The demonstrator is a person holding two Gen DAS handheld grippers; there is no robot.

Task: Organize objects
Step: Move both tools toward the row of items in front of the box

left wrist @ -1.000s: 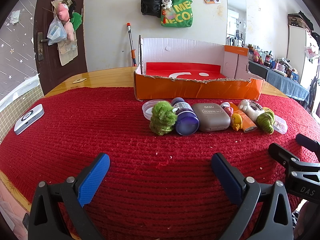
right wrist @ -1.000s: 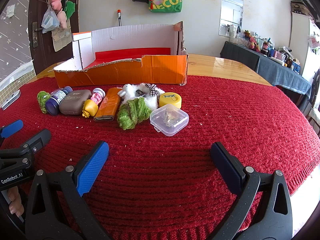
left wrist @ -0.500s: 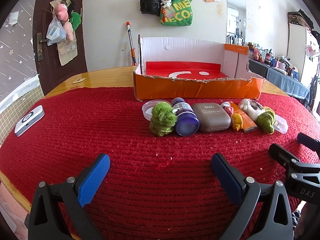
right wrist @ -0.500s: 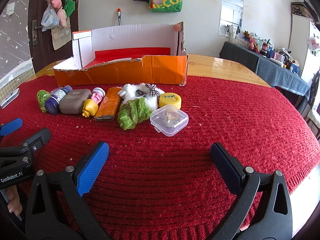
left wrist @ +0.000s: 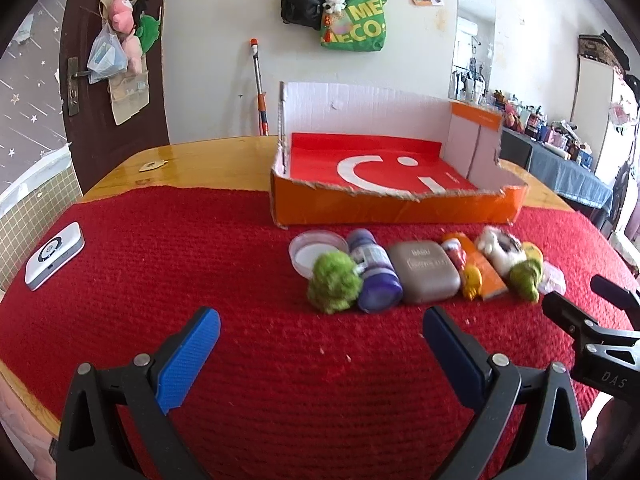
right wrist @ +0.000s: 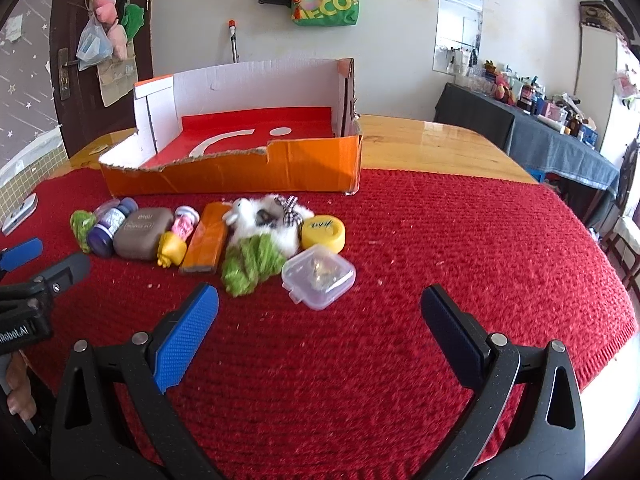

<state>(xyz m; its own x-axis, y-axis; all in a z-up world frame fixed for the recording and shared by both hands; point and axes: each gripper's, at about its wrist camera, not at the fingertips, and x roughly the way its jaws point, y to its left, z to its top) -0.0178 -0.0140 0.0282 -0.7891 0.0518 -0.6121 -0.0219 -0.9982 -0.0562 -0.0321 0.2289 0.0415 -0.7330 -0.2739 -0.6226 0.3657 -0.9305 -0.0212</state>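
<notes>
A row of small objects lies on the red cloth in front of an open orange cardboard box [left wrist: 396,210] [right wrist: 240,174]. From the left: a white lid [left wrist: 316,246], a green plush [left wrist: 334,286], a purple bottle [left wrist: 376,276], a brown case [left wrist: 426,272] [right wrist: 142,234], a yellow-pink toy [right wrist: 176,238], an orange pack [right wrist: 206,238], a white plush [right wrist: 264,220], a green plush [right wrist: 250,262], a yellow tin [right wrist: 323,232] and a clear plastic case [right wrist: 319,276]. My left gripper [left wrist: 320,344] is open and empty, short of the green plush. My right gripper [right wrist: 318,328] is open and empty, just short of the clear case.
A white device [left wrist: 54,256] lies on the cloth at the far left. The wooden table [right wrist: 436,148] shows behind and right of the box. A dark door [left wrist: 116,80] and hung bags [left wrist: 352,20] are on the far wall. A cluttered side table [right wrist: 552,144] stands at right.
Both grippers have risen and moved forward toward the row of objects, which now looks closer and more from above. Both stay open. No object has moved.
</notes>
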